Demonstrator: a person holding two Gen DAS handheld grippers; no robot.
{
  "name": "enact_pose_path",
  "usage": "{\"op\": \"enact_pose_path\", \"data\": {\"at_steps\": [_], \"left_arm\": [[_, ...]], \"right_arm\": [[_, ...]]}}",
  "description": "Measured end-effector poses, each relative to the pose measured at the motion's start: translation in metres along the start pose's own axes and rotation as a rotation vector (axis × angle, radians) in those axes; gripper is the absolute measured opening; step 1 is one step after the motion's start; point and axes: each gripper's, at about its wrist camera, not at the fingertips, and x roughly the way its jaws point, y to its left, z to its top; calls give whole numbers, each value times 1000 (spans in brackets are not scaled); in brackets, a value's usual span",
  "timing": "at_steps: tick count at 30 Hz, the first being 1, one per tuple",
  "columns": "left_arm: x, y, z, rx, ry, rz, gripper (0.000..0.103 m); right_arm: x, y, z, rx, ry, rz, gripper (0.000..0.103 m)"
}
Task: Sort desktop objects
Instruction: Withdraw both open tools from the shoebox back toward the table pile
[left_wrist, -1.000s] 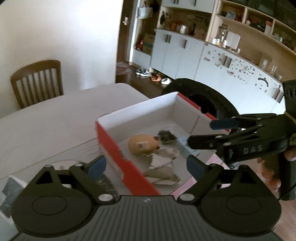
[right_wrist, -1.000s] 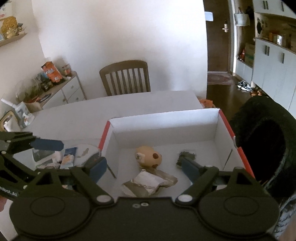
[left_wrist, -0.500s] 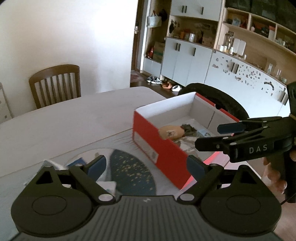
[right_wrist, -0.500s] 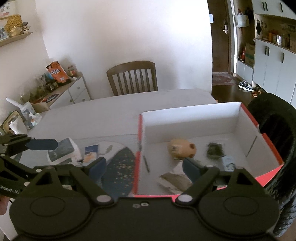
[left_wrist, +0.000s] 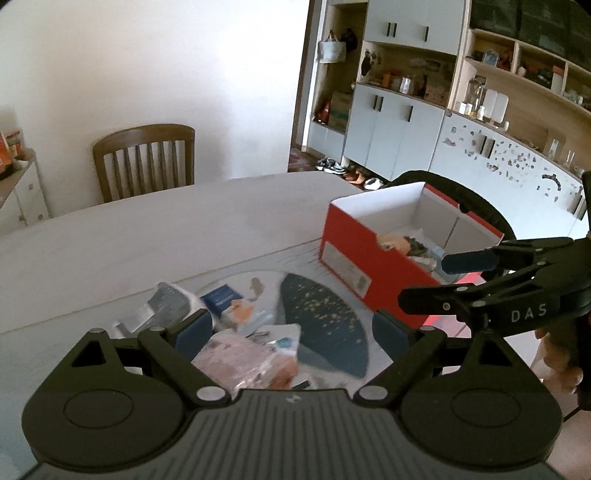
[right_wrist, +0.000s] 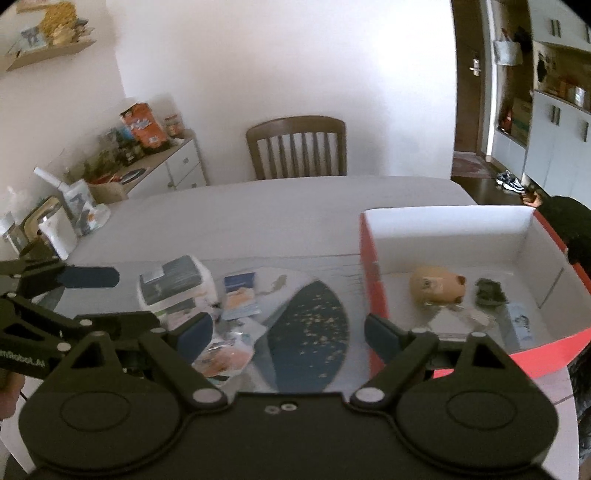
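Observation:
A red box with white inside (left_wrist: 373, 258) (right_wrist: 373, 273) stands at the table's right. It holds a tan pig-shaped toy (right_wrist: 437, 290), a dark crumpled item (right_wrist: 489, 291) and wrappers. Left of it lie a dark blue speckled fan (left_wrist: 321, 314) (right_wrist: 310, 325), a pink plastic packet (left_wrist: 247, 363) (right_wrist: 225, 358), a small blue booklet (right_wrist: 240, 282) and a white tissue pack with dark top (right_wrist: 175, 286). My left gripper (left_wrist: 291, 328) is open and empty above the packet. My right gripper (right_wrist: 290, 328) is open and empty above the fan.
A wooden chair (right_wrist: 297, 147) stands at the table's far side. A white cabinet with clutter (right_wrist: 147, 162) is at the left wall. A black round object (left_wrist: 476, 206) sits behind the box. Cupboards and shelves (left_wrist: 406, 129) line the right wall.
Both grippers have swung left, away from the box interior, and now face the loose items on the table. Both stay open and empty.

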Motion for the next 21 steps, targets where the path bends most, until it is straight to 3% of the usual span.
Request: {"op": "enact_pose_path", "data": {"at_steps": [11,21], "left_arm": [[-13,38,-31,-19,23,11,94],[0,55,-57,-4,68,29,94]], "right_arm": [[18,37,-6,-3,28,-12,89],[39,57,-9,-10,48,-22,89]]}}
